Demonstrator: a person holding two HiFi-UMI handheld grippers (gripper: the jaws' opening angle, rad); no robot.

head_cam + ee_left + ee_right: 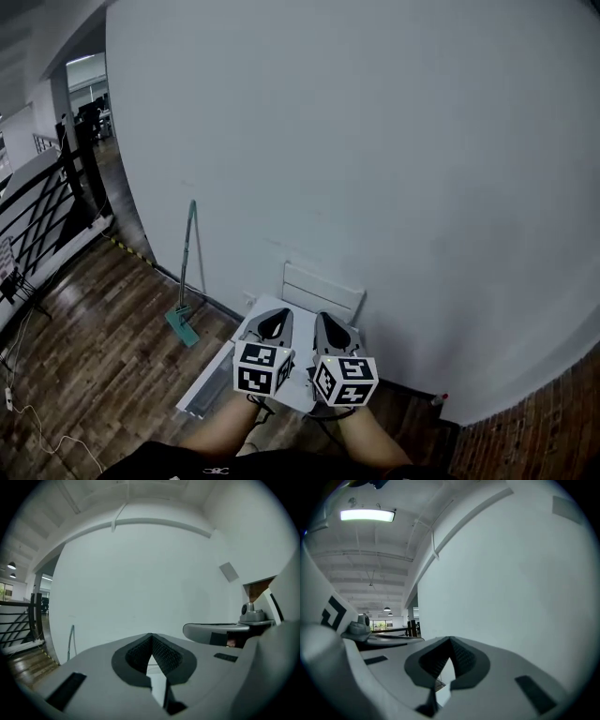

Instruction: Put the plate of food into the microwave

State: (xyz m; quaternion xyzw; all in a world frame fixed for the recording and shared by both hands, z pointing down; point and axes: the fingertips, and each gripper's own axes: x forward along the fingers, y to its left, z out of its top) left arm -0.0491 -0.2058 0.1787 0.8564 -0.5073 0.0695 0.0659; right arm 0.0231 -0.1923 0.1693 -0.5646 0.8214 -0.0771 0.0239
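Observation:
No plate of food and no microwave shows in any view. In the head view my two grippers are held side by side, low in the middle, and point at a plain white wall (375, 141). My left gripper (274, 324) is shut with nothing between its jaws, and its tips (151, 637) meet in the left gripper view. My right gripper (334, 330) is likewise shut and empty, with its tips (450, 641) touching. Each gripper appears at the edge of the other's view: the right one (220, 631) and the left one (379, 638).
A green mop (187, 272) leans on the wall at the left. White panels (208, 382) lie on the wooden floor under the grippers, and a white board (321, 289) stands against the wall. A black railing (37, 216) runs at the far left. A cable (37, 422) trails on the floor.

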